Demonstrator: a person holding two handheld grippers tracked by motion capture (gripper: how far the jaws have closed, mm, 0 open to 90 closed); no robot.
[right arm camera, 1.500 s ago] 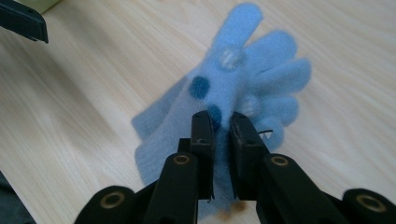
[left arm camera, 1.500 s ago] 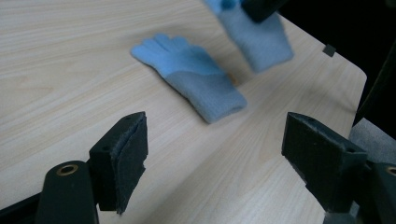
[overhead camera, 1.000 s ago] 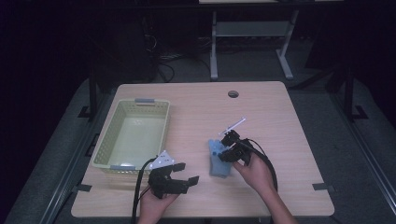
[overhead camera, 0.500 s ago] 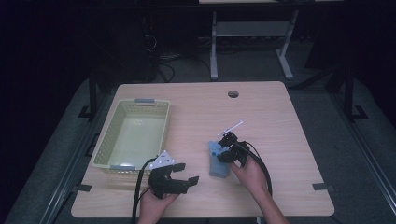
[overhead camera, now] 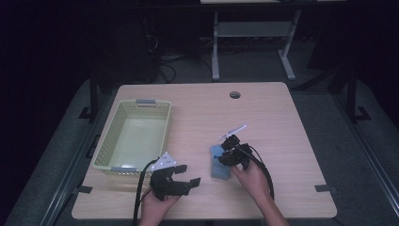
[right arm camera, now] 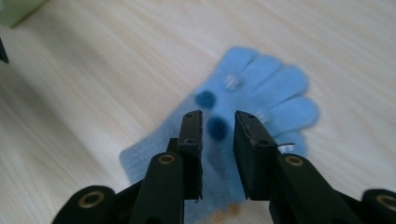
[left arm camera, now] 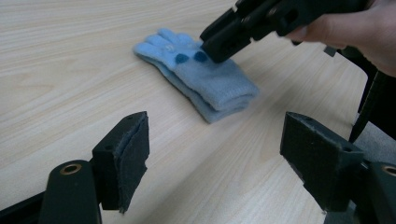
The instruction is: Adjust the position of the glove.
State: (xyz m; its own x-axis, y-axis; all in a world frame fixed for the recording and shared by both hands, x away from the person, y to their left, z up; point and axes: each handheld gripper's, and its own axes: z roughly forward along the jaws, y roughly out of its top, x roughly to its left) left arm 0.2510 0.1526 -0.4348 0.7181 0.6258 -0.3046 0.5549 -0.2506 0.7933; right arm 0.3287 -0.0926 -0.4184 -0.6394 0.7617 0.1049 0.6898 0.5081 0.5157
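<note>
Right gripper (right arm camera: 217,128) jaws just opening over glove, a small gap, gripping nothing.
Light-blue knit glove (left arm camera: 198,74) flat on table, dark dots; left gripper (left arm camera: 212,154) wide open, empty.

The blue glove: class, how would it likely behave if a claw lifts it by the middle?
The blue glove looks like soft knit lying flat, so it would probably droop on both sides. It seems light. The fuzzy surface should grip, not slip.
</note>
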